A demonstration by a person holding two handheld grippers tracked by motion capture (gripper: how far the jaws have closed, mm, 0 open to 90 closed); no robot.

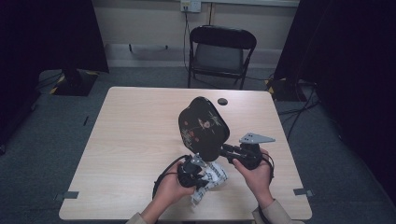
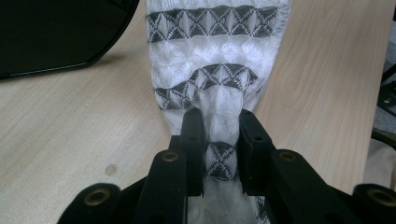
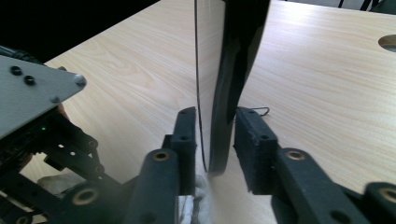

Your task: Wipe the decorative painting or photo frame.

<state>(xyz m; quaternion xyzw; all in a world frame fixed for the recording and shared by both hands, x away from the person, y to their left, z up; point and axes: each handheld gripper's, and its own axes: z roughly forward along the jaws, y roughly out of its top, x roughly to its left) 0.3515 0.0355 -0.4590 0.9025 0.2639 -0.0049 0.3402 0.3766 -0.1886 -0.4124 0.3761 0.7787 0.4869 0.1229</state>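
The left hand-held gripper (image 2: pixel 219 140) clamps a patterned cloth (image 2: pixel 215 56); the right hand-held gripper (image 3: pixel 215 135) grips the upright black tray (image 1: pixel 203 127) by its rim above the surface (image 1: pixel 135 140), wiping yet to begin.

text: none legible | labels: none | numbers: none | signs: none
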